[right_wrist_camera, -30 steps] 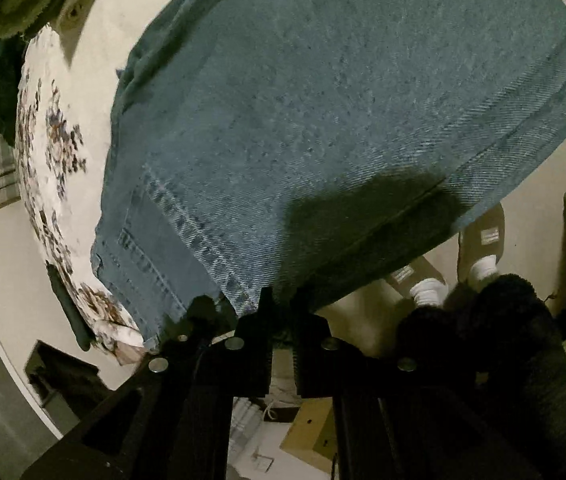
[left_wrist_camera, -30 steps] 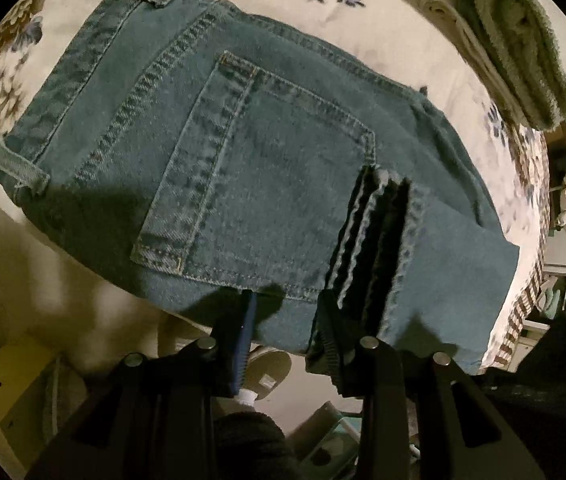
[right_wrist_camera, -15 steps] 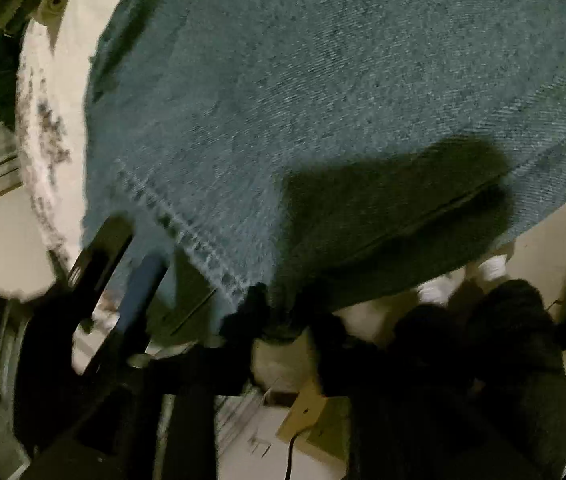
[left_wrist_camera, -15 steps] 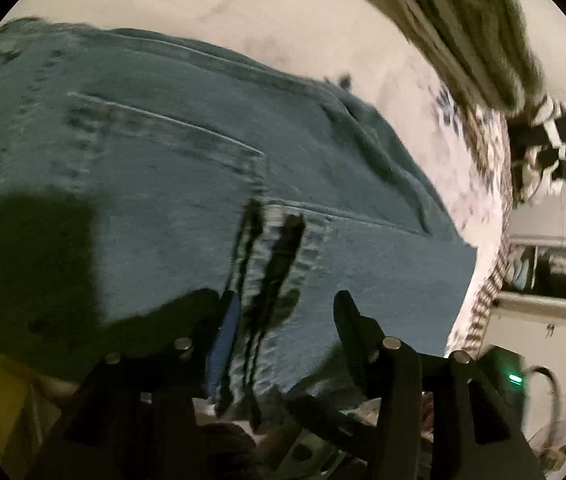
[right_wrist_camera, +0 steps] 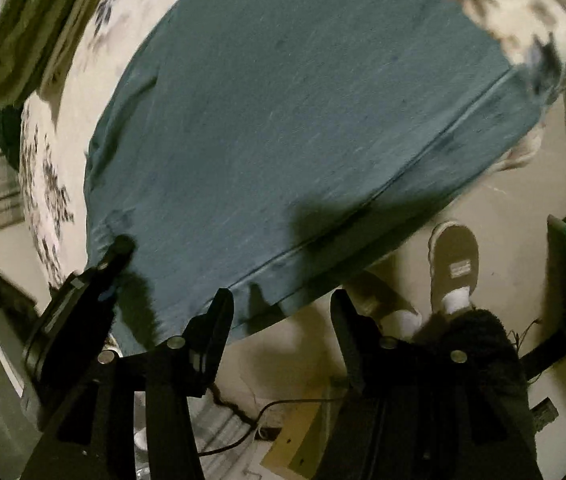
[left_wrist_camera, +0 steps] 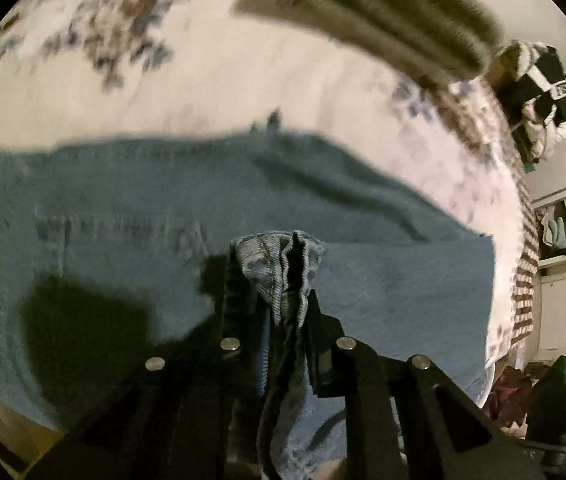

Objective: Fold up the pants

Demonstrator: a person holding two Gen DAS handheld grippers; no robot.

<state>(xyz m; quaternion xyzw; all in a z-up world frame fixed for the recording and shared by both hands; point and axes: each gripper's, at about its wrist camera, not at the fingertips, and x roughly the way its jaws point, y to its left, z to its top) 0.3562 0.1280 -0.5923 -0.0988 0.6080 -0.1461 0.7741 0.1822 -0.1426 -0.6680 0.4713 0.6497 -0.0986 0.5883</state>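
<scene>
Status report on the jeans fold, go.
Left gripper shut on bunched hem of jeans. Right gripper open, empty, at their edge. Folded towels beyond, not blocking.

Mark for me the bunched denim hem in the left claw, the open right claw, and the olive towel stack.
bunched denim hem [left_wrist_camera: 283, 264]: left wrist view, on the stitched edge.
right claw [right_wrist_camera: 281, 312]: right wrist view, midway between fingertips.
olive towel stack [left_wrist_camera: 387, 12]: left wrist view, on its side.

Jeans [left_wrist_camera: 383, 272]: blue denim, matt, coarse twill weave; bedsheet [left_wrist_camera: 211, 92]: smooth floral-print cloth; towel [left_wrist_camera: 395, 12]: fuzzy green cloth; grippers: matt black plastic, shiny metal screws [left_wrist_camera: 231, 344].
</scene>
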